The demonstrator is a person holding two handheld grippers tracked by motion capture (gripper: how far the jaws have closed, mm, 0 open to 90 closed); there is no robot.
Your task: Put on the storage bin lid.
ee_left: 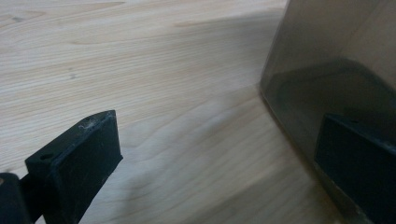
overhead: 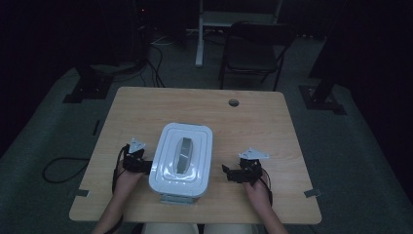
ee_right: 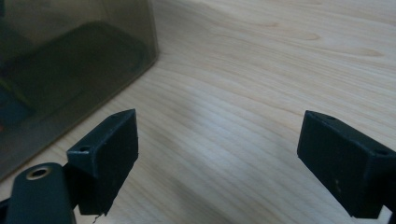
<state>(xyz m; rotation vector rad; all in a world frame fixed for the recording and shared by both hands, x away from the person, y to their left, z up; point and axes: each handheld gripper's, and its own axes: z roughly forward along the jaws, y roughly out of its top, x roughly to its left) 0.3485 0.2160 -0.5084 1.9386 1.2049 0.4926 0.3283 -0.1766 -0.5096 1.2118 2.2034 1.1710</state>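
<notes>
Storage box point(overhead: 181, 158) sits lidded on the near middle of the table point(overhead: 253, 122), between both grippers. Left gripper point(overhead: 138, 163) touches its left wall, right gripper point(overhead: 234, 173) stands just beside it; jaws of both spread wide, holding nothing. Judged rigid, smooth-walled, likely slippery: take it by the lid handle point(overhead: 183, 155) or squeeze opposite walls.

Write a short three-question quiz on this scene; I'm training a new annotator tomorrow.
1. True or false: the white rectangular plastic lidded box stands on the light wooden table.
2. Which gripper is nearer the box: A) left gripper B) right gripper?
3. Fill in: both grippers' jaws are ____.

Key: 1 true; 2 A, beside the box's wall; 3 open, nothing between them.
</notes>
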